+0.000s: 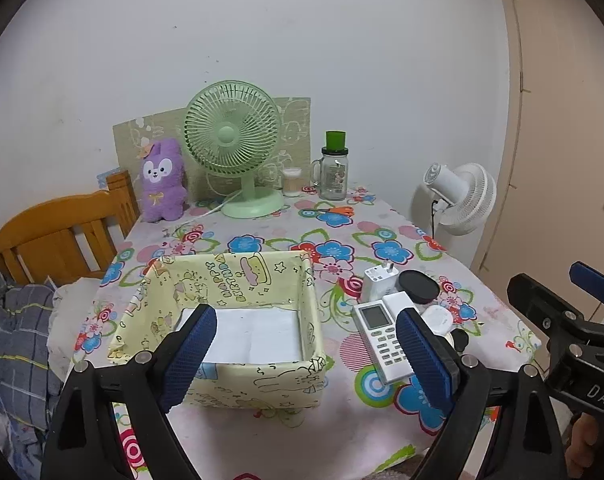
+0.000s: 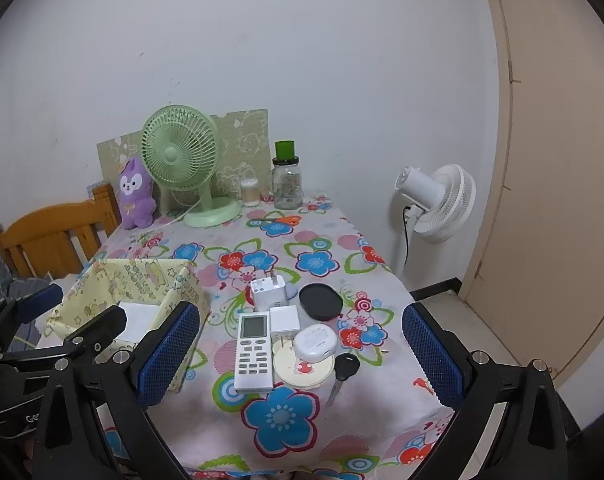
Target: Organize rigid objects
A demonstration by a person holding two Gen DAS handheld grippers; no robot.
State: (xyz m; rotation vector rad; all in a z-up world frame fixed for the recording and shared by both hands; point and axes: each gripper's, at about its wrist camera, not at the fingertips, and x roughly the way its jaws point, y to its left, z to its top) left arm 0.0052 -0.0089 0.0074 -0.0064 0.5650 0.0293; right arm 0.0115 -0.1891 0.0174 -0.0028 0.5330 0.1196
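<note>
A yellow cartoon-print box (image 1: 238,280) stands open on the flowered tablecloth, with only white paper lining inside. My left gripper (image 1: 308,356) hovers open over its near wall and holds nothing. To the right of the box lies a cluster: white remote (image 2: 254,348), white charger (image 2: 268,292), small white adapter (image 2: 285,320), black round lid (image 2: 321,301), white round case (image 2: 315,342) on a cream disc (image 2: 302,376), and a black key (image 2: 344,370). My right gripper (image 2: 302,354) is open above the cluster's near side, touching none of it.
At the table's far end stand a green desk fan (image 1: 232,148), a purple plush (image 1: 162,184), a glass jar with a green lid (image 1: 334,172) and orange scissors (image 1: 334,211). A wooden chair (image 1: 58,232) is on the left. A white floor fan (image 2: 438,200) and a door are on the right.
</note>
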